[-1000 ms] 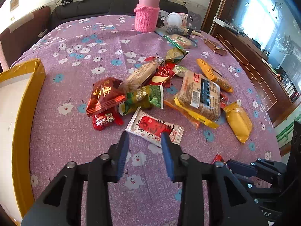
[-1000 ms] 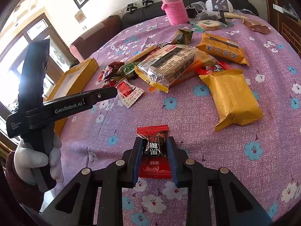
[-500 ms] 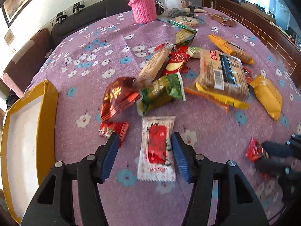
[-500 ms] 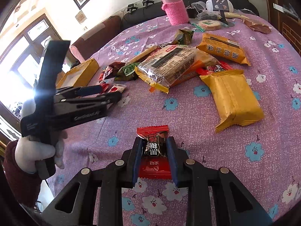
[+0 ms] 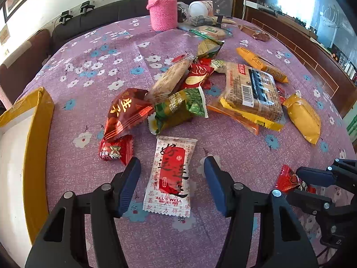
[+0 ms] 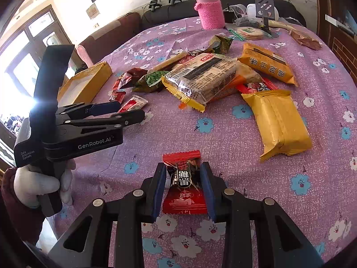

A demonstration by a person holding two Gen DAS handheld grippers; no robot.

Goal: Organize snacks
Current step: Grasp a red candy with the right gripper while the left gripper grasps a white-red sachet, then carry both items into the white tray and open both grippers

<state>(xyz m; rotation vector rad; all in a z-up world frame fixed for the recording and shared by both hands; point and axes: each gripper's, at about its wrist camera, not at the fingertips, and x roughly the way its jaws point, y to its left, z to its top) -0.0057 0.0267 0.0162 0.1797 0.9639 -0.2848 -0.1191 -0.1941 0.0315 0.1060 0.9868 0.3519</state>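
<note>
at the far left of the left wrist view lies a shallow cardboard box with yellow-taped walls and a white floor (image 5: pixel 33 134), resting on the purple cloth with white and blue flowers (image 5: pixel 89 67) that covers the table. just right of the box sits a small red crinkled candy wrapper (image 5: pixel 116 150), and behind it a dark red foil snack bag with gold characters (image 5: pixel 127 111) leans against a green and gold foil packet (image 5: pixel 178 109). the left gripper (image 5: pixel 171 176) points down at the cloth with its blue pads spread to either side of a white flat sachet with a red label (image 5: pixel 171 174); its jaws are closing, the sachet lies between them on the cloth, and neither pad touches it. further right a clear-wrapped block of brown biscuits on a yellow-edged pack (image 5: pixel 252 91) lies on the pile, with a long orange packet (image 5: pixel 261 63) behind it and a plump mustard-yellow foil pack (image 5: pixel 303 118) beside it. a pink flask in a knitted pink sleeve (image 5: pixel 162 9) stands at the far edge of the table. in the right wrist view a white-gloved hand (image 6: pixel 40 183) holds the left gripper's handle at the left. the right gripper (image 6: pixel 184 178) has a small red and black wrapped candy (image 6: pixel 184 178) between its blue pads, which press its sides near the cloth; its jaws are opening.
</note>
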